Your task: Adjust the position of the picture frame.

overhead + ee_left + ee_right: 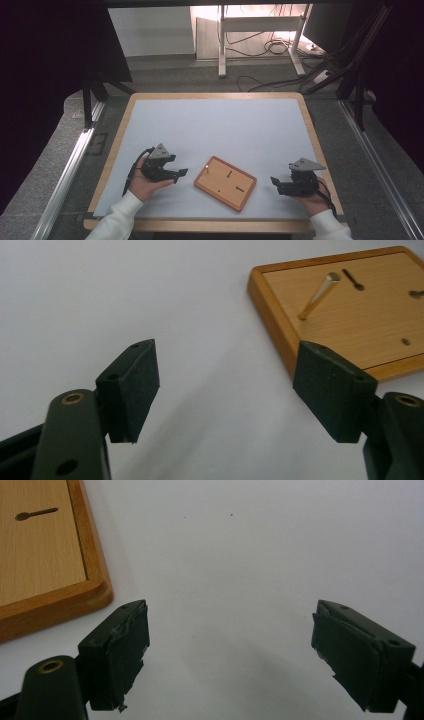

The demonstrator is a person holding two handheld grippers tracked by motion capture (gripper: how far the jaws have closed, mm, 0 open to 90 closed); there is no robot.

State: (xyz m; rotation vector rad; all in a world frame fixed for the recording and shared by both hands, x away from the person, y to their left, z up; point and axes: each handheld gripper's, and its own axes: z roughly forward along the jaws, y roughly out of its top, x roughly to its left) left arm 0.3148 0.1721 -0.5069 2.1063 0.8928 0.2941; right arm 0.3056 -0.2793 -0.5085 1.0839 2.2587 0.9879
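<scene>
A shallow wooden tray [225,182] with a raised rim lies slightly turned on the white table top [215,125], near the front middle. A thin brass peg [207,166] stands near its left corner, and dark keyhole slots are cut in its floor. My left gripper [180,174] rests on the table to the tray's left, pointing at it, open and holding nothing. In the left gripper view the tray [350,325] and peg [320,295] lie just beyond my left gripper [232,385]. My right gripper [274,182] sits right of the tray, also open; the right gripper view has the tray's corner [40,555] left of it [235,645].
The table has a wooden border [310,130]. Behind it stand the white legs of a desk [221,45] with cables [270,47] on the floor. Metal rails [70,165] run along both sides of the table, and dark panels flank the scene.
</scene>
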